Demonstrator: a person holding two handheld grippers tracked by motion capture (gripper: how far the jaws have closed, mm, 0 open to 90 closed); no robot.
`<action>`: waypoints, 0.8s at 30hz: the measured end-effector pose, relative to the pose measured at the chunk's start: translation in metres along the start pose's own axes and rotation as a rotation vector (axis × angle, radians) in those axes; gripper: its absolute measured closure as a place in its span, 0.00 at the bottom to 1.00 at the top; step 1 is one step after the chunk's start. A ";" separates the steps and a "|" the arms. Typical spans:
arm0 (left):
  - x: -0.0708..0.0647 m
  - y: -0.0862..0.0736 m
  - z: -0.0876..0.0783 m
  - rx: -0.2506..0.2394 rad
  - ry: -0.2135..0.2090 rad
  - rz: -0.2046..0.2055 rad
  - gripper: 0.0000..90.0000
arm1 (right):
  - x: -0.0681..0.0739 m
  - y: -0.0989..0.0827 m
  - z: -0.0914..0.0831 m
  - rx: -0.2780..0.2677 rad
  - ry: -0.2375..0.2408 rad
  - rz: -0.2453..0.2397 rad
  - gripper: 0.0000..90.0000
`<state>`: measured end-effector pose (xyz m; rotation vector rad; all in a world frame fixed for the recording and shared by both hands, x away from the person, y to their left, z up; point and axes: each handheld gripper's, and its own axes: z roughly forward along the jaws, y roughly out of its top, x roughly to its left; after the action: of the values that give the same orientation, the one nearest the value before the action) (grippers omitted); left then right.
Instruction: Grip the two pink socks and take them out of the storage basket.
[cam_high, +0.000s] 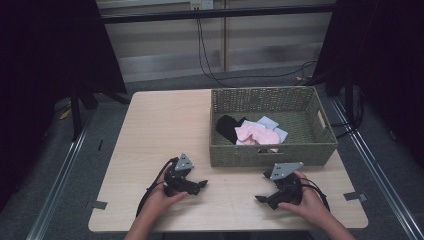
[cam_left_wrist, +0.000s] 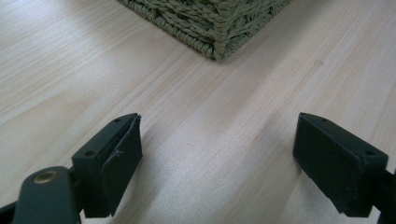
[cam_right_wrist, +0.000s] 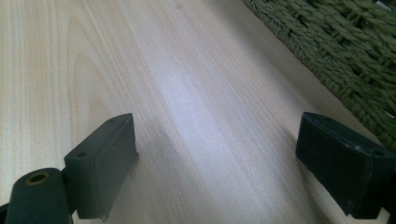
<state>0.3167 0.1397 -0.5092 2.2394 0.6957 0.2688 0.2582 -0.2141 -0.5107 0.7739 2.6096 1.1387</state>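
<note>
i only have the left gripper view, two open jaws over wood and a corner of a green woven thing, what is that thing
Observer: It is a green woven basket on the table, seen whole in the high view.
Operator: anything in it
Observer: Yes, small cloths: a black cloth, a pink cloth and pale blue cloths.
Operator: where's the other gripper
Observer: The right gripper sits low over the table in front of the basket's right half, jaws open and nothing between them.
Operator: and mine from above
Observer: The left gripper is near the basket's front left corner, open too.
</note>
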 end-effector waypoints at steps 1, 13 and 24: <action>0.000 0.000 0.000 0.000 0.000 0.000 0.17 | 0.000 0.000 0.000 0.000 -0.001 0.000 0.13; 0.000 0.000 0.000 0.000 0.000 -0.001 0.17 | 0.000 0.001 0.000 0.009 0.002 0.004 0.14; 0.000 0.000 0.000 0.000 0.000 -0.001 0.17 | -0.004 0.036 -0.006 0.297 0.087 -0.070 0.21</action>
<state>0.3168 0.1397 -0.5091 2.2390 0.6963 0.2681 0.2734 -0.1994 -0.4809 0.6924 2.8948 0.7917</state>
